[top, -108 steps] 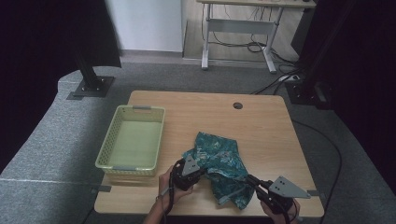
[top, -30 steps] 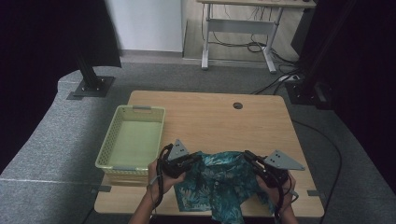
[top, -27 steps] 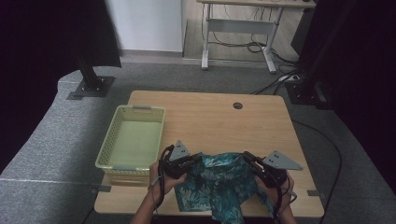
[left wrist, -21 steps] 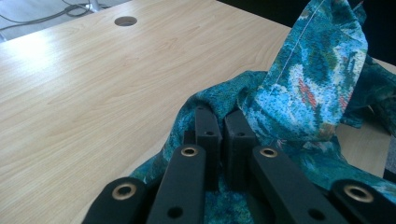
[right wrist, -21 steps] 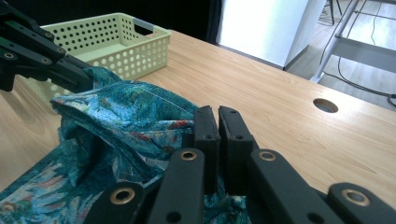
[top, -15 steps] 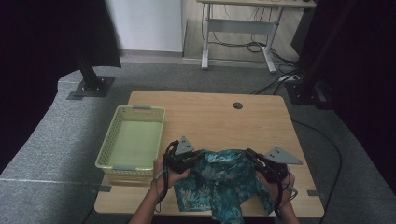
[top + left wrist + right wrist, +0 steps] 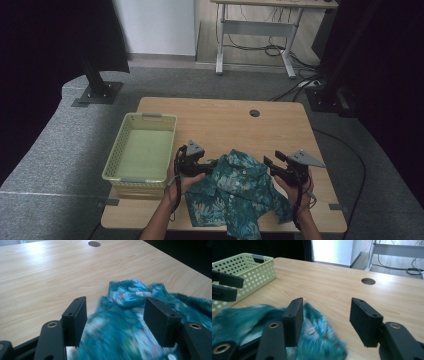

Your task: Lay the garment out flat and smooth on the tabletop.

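Observation:
A teal patterned shirt (image 7: 235, 192) lies spread on the wooden table (image 7: 225, 120), collar toward the far side. My left gripper (image 7: 212, 164) sits at the shirt's left shoulder; its jaws have just been opening. In the left gripper view this gripper (image 7: 115, 305) stands open over the shirt (image 7: 130, 292), its pads clear of the cloth. My right gripper (image 7: 270, 161) is at the right shoulder, its jaws also just opened. The right gripper view has that gripper (image 7: 327, 305) open above the shirt's edge (image 7: 317, 337), with nothing pinched.
A pale green perforated basket (image 7: 142, 150) stands to the left of the shirt, close to my left hand, and appears again as the basket (image 7: 249, 267). A round cable hole (image 7: 254, 113) is in the tabletop's far part. Bare wood stretches beyond the shirt.
Both grippers have opened and let go of the shirt. The shirt, held up and bunched before, now lies flat on the table. Both hands moved slightly forward and down.

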